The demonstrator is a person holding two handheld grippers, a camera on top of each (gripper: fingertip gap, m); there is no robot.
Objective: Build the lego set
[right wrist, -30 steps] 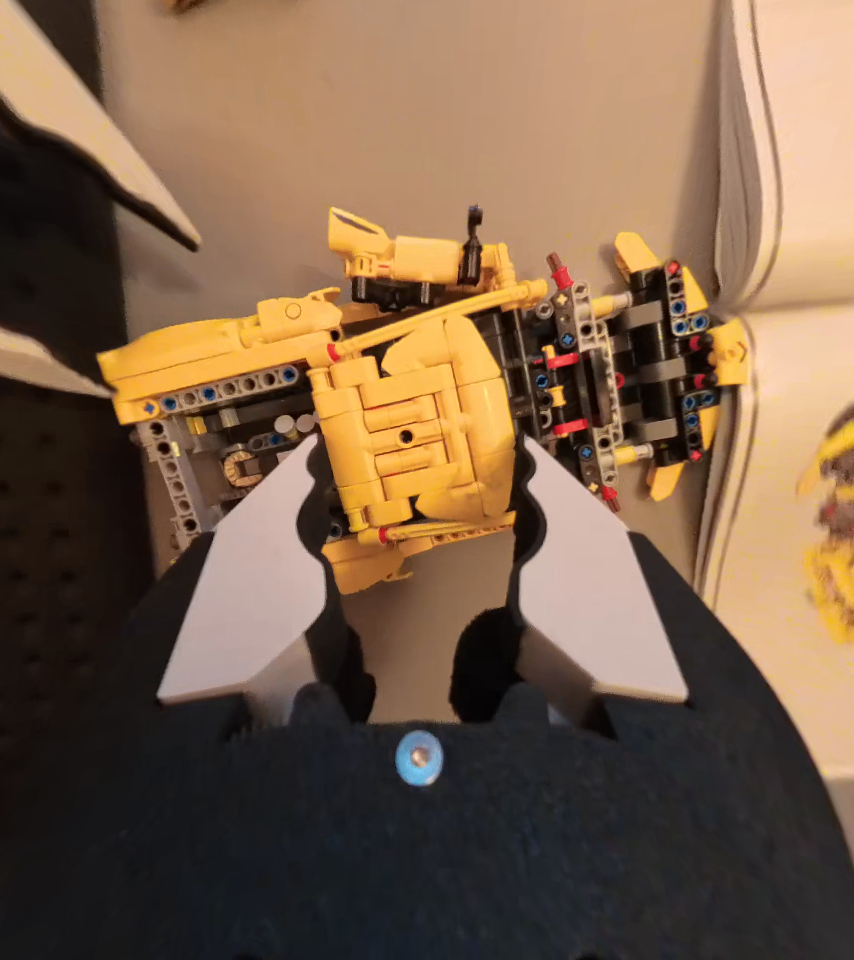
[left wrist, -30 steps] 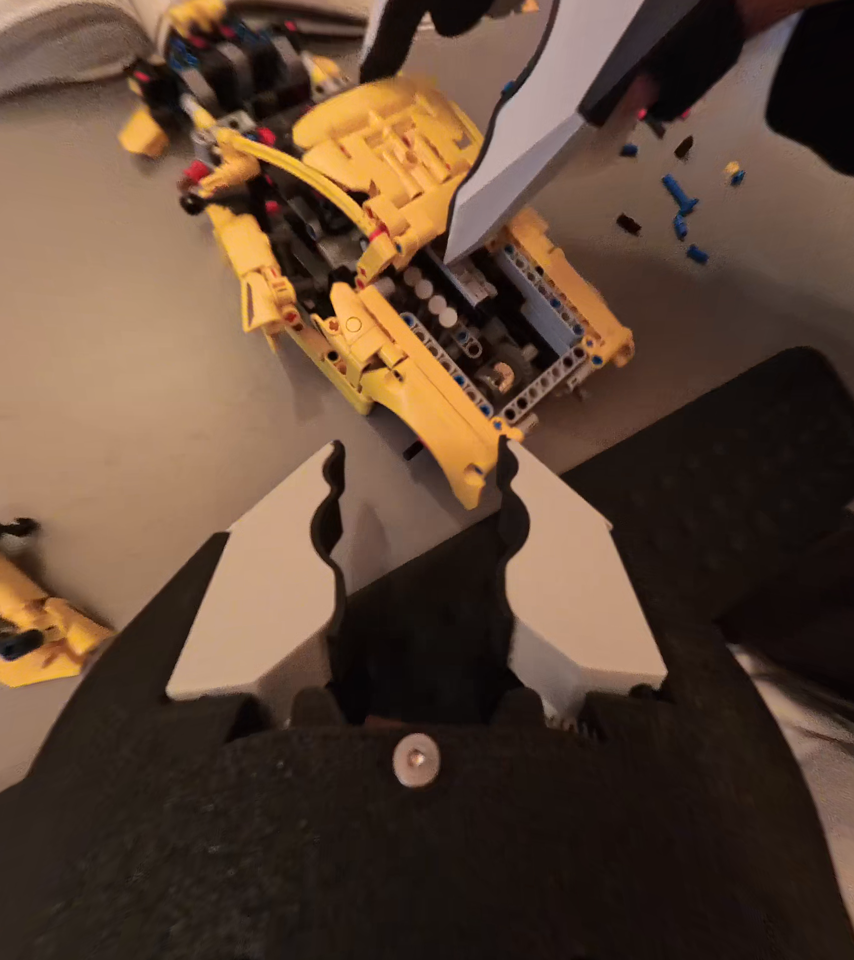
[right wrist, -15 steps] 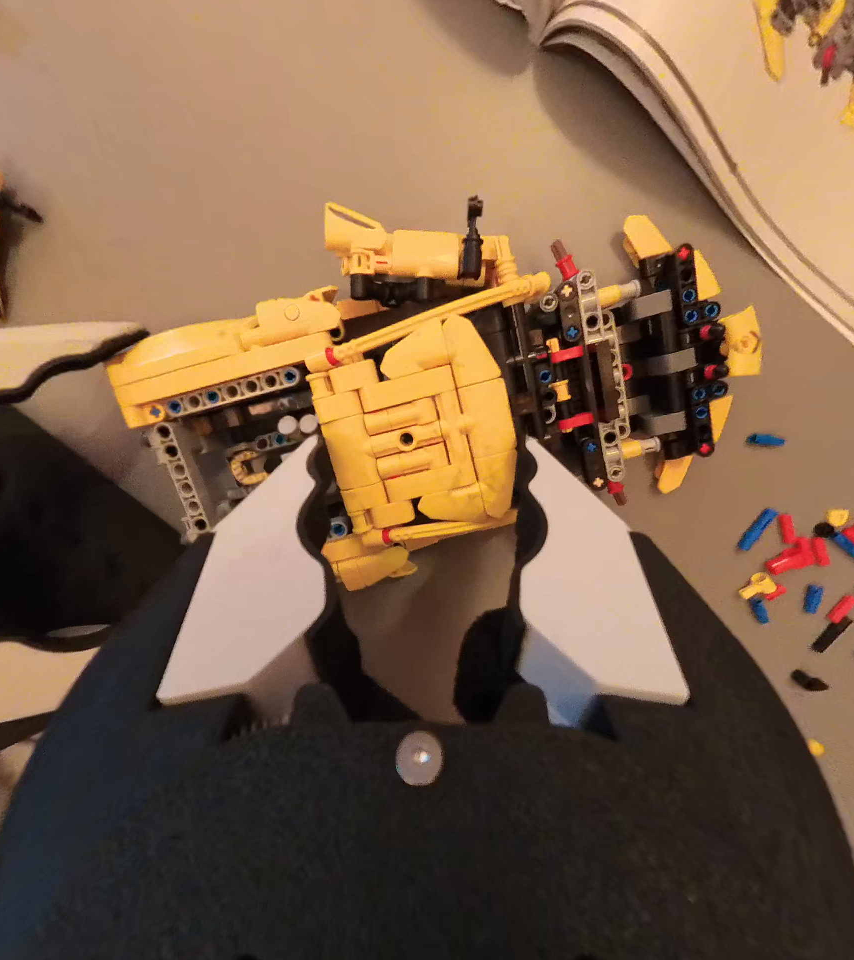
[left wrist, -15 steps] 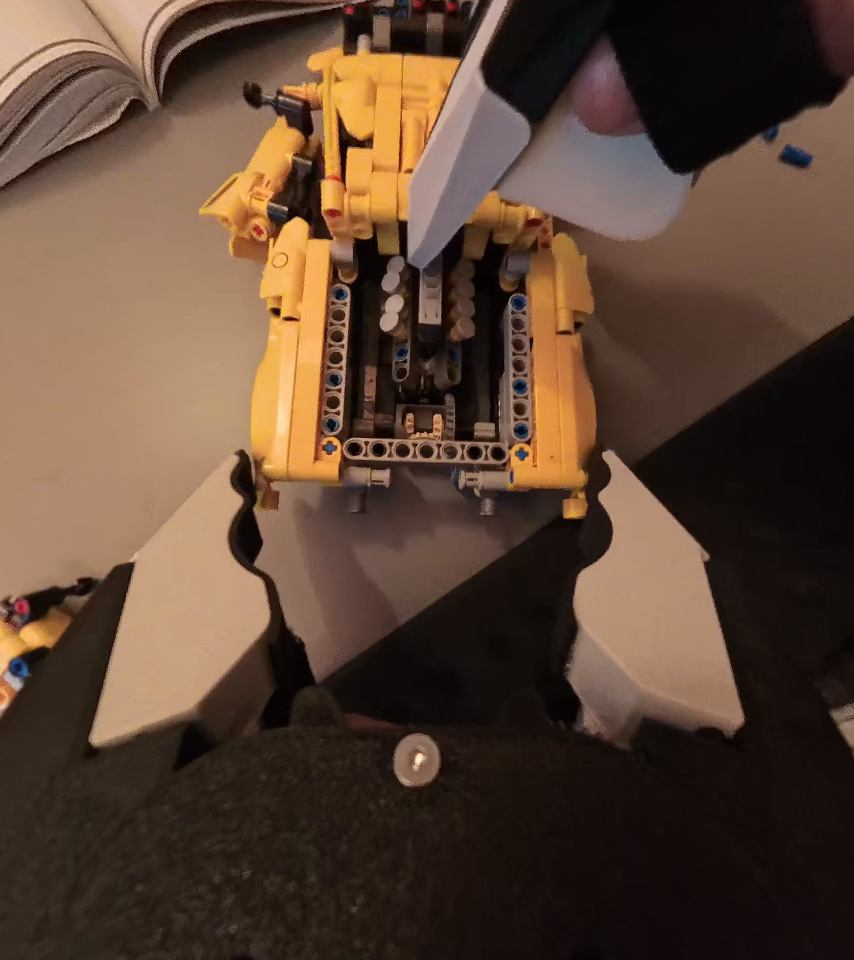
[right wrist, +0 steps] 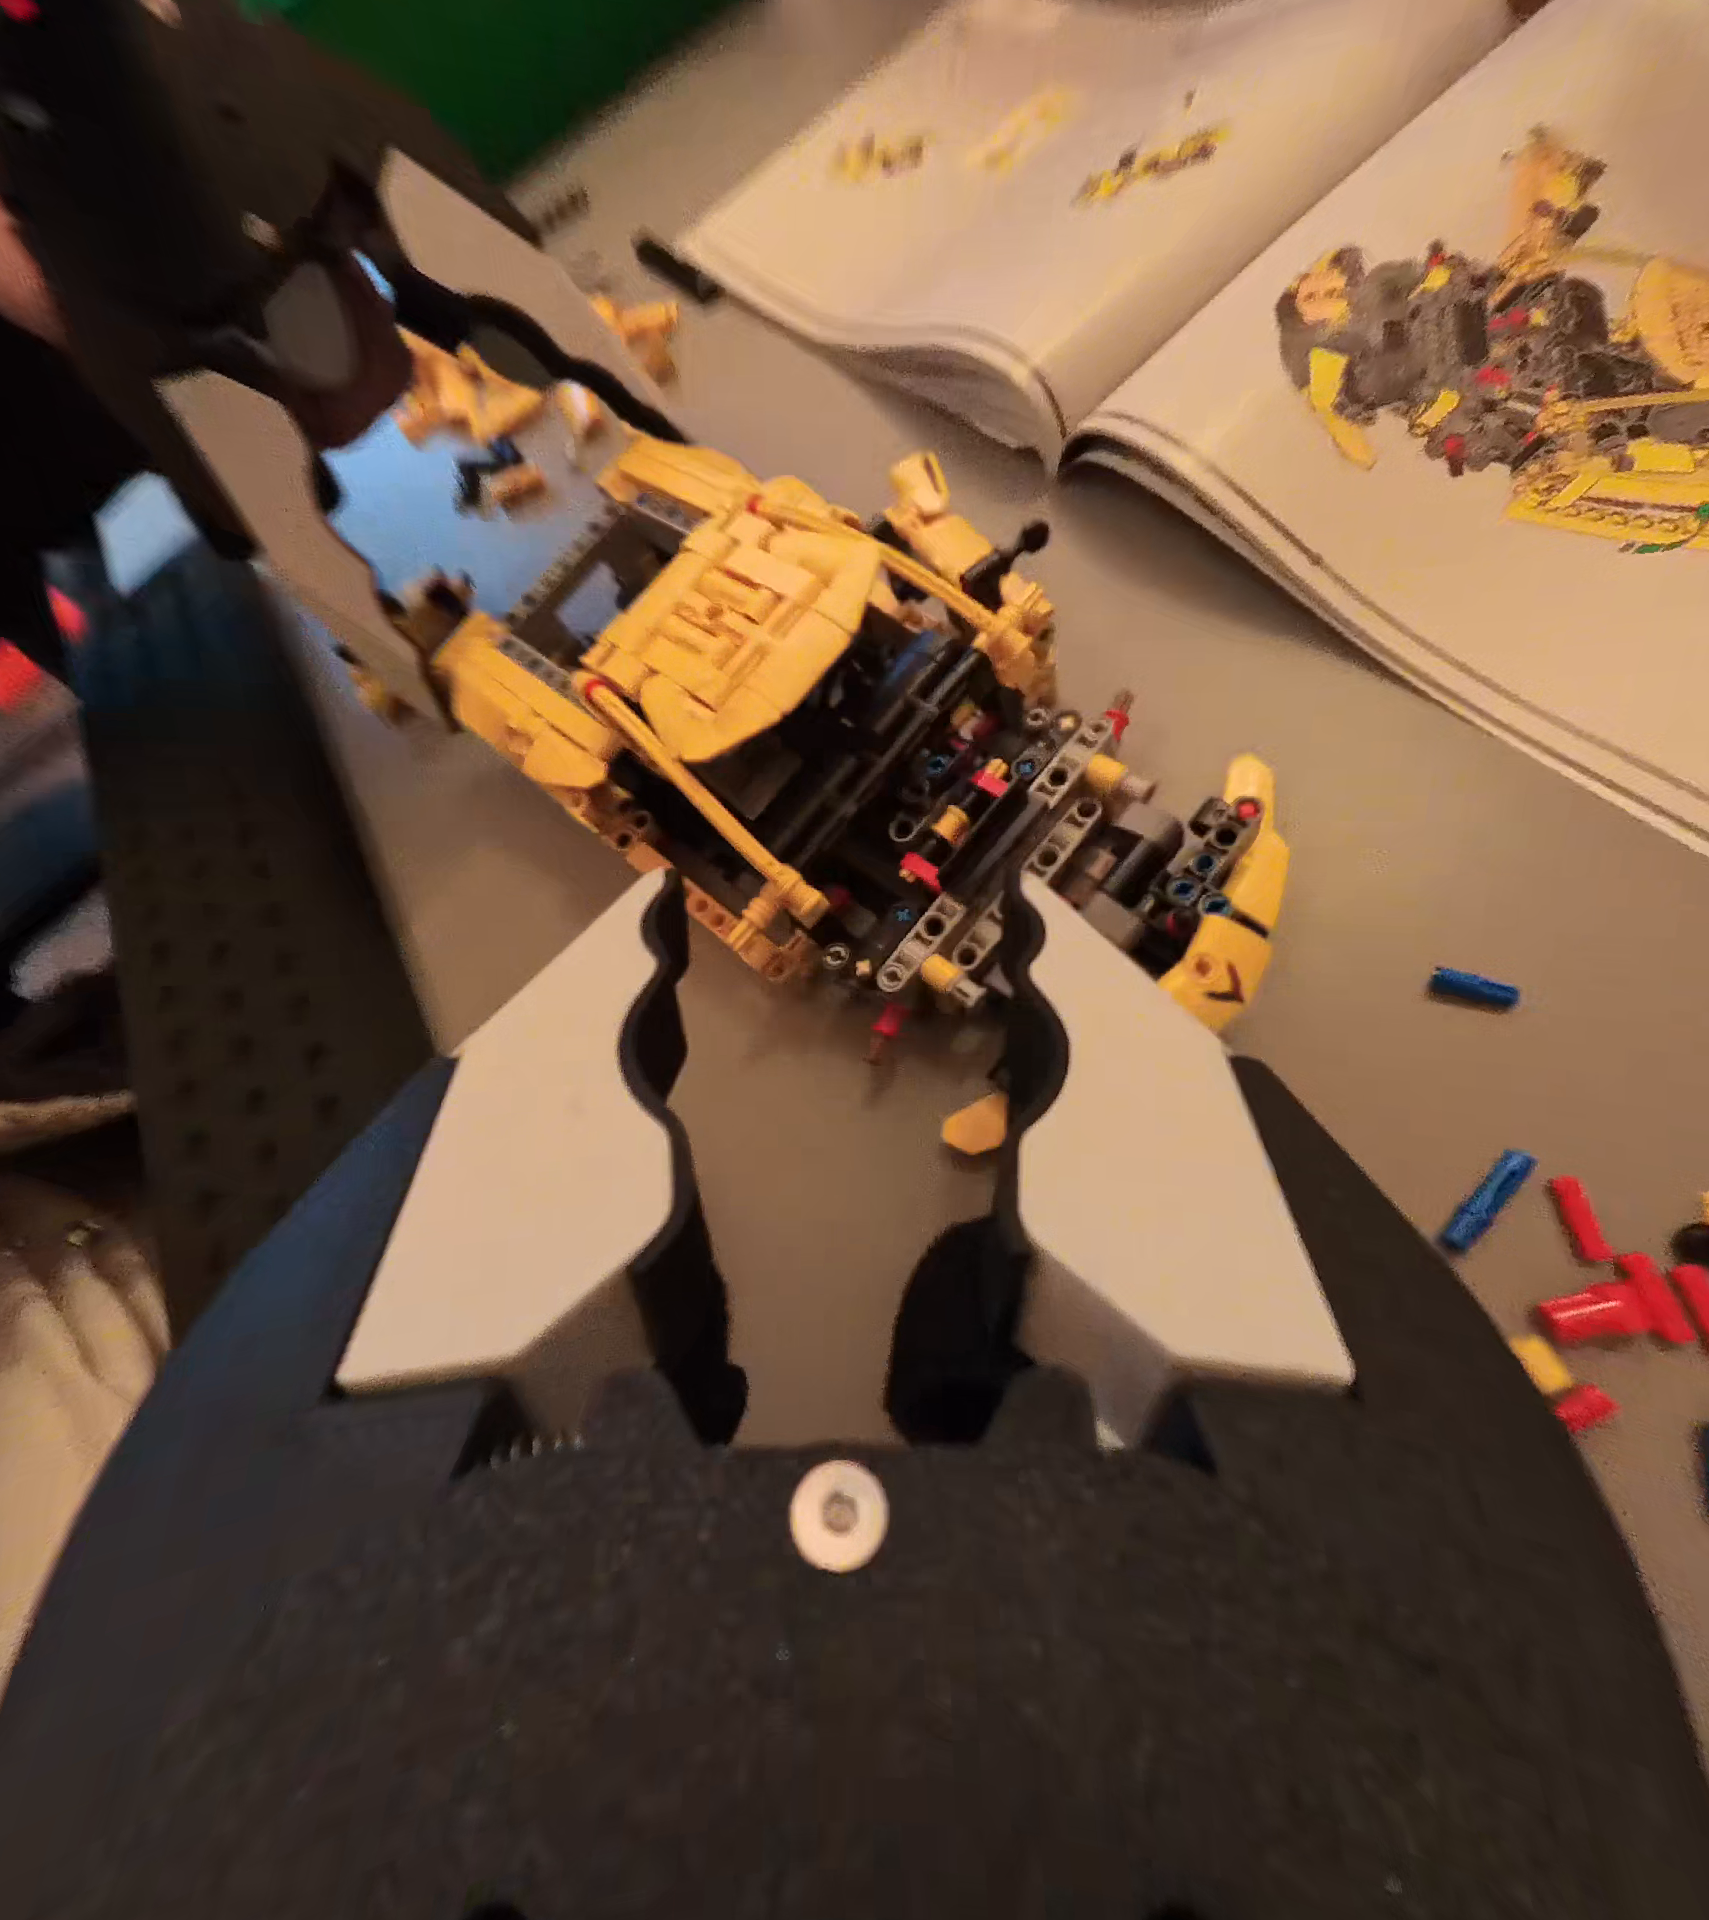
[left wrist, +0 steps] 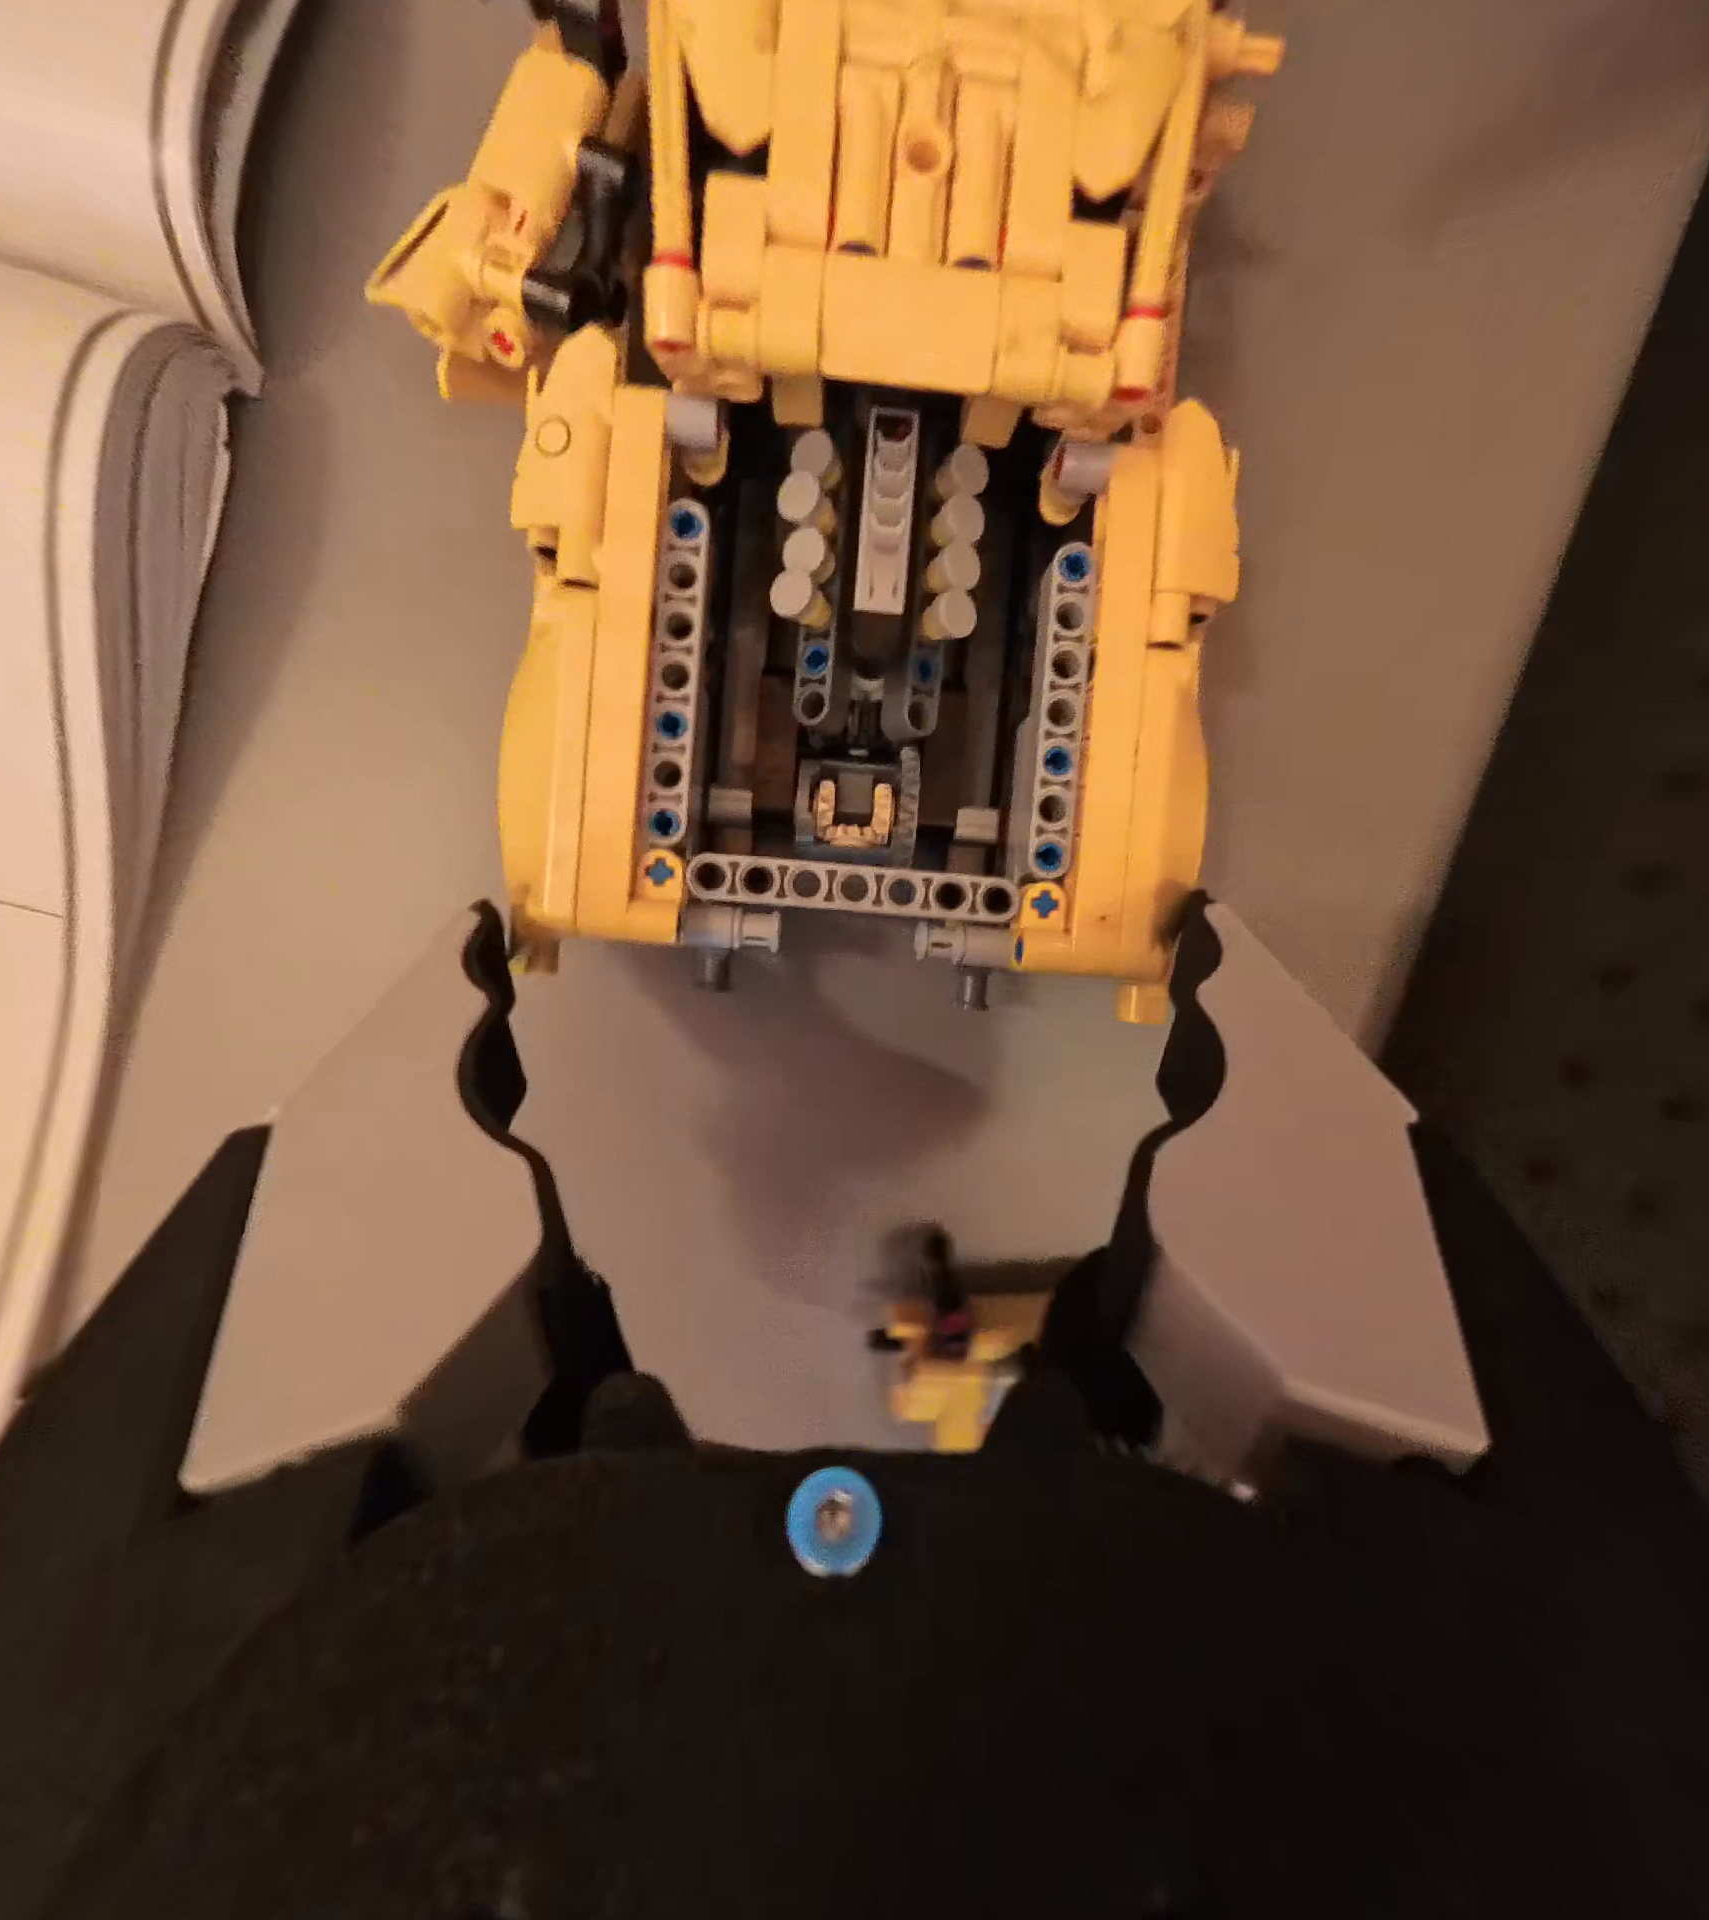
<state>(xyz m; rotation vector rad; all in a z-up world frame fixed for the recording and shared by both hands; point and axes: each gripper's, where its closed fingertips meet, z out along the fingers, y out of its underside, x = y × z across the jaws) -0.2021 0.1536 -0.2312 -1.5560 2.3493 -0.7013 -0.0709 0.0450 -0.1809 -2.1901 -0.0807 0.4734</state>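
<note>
The half-built yellow lego car [left wrist: 860,665] points away from me in the left wrist view, its open rear with grey beams nearest. My left gripper [left wrist: 839,920] spans the rear end, one fingertip against each rear corner, shut on the car. In the right wrist view the car [right wrist: 777,675] lies slantwise with its front bumper low near the table, and the left gripper [right wrist: 517,540] holds its far end. My right gripper [right wrist: 845,899] has its jaws partly apart with nothing clamped between them. Its tips sit at the car's near side, by the grey beams behind the front.
An open instruction book [right wrist: 1452,436] lies at the back right and shows at the left in the left wrist view [left wrist: 29,644]. Loose red, blue and yellow pieces [right wrist: 1639,1320] lie at the right. A small yellow sub-assembly [left wrist: 954,1340] lies on the table. A dark perforated surface [left wrist: 1608,779] borders the table.
My left gripper has closed in on the car's rear, and its tips now sit at both rear corners. My right gripper has left the roof and drawn back to the car's near side.
</note>
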